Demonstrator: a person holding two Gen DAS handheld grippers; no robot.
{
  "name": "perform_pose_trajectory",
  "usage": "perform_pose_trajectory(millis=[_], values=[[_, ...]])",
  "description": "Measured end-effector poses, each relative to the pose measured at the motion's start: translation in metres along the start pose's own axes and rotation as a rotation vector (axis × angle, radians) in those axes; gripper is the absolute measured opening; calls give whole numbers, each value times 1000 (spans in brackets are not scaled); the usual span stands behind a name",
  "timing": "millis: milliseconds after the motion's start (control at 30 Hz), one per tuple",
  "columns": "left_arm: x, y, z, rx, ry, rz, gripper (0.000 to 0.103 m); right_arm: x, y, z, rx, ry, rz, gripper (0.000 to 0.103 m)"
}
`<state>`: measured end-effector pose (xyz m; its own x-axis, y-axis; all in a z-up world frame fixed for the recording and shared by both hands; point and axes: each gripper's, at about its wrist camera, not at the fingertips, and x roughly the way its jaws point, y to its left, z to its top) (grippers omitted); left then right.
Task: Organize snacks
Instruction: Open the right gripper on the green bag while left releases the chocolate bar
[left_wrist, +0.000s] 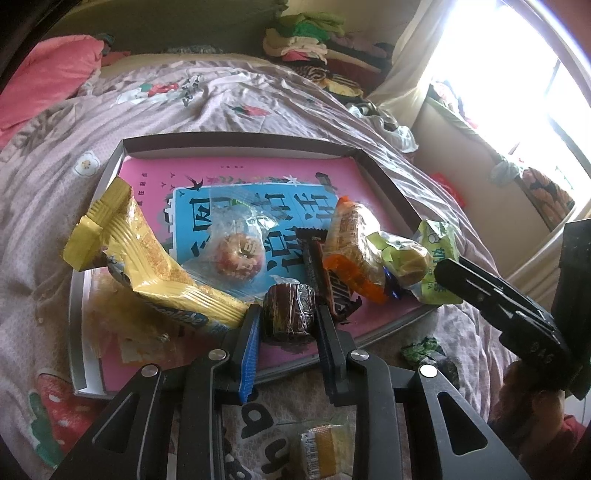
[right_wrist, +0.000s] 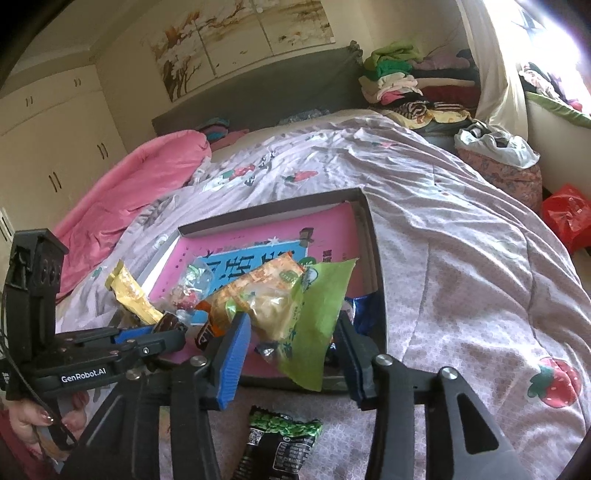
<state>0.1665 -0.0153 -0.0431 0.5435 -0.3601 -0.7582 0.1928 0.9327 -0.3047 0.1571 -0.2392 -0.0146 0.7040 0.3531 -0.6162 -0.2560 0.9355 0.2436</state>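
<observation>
A shallow box with a pink and blue print on its floor lies on the bed and holds a pile of snacks. My left gripper is shut on a round brown wrapped cake at the box's near edge; the right wrist view shows this left gripper from the side. A green packet with a yellow bun sits between the fingers of my right gripper, resting on the pile. The right finger stands clear of the wrapper, so the jaws are open. In the left wrist view the right gripper points at that green packet.
In the box lie a yellow wafer packet, a clear bag with a red round snack, an orange packet and a dark bar. On the quilt lie a green-black packet and a small yellow packet. A hand holds the left gripper.
</observation>
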Motion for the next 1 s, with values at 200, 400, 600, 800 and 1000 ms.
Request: perform_pose_trajectory(millis=[200, 400, 600, 800, 1000], values=[[-5, -2, 2, -5, -7, -6, 33, -4, -1, 2, 6, -14, -6, 53], [-8, -2, 2, -8, -13, -15, 37, -8, 2, 2, 1, -27, -20, 57], [-13, -4, 3, -10, -20, -25, 43, -11, 3, 2, 1, -38, -35, 64], [-16, -4, 4, -12, -29, -26, 48, -14, 5, 3, -10, -44, -47, 65], [-21, -5, 5, -15, -40, -28, 56, -16, 9, 4, -24, -53, -67, 67]])
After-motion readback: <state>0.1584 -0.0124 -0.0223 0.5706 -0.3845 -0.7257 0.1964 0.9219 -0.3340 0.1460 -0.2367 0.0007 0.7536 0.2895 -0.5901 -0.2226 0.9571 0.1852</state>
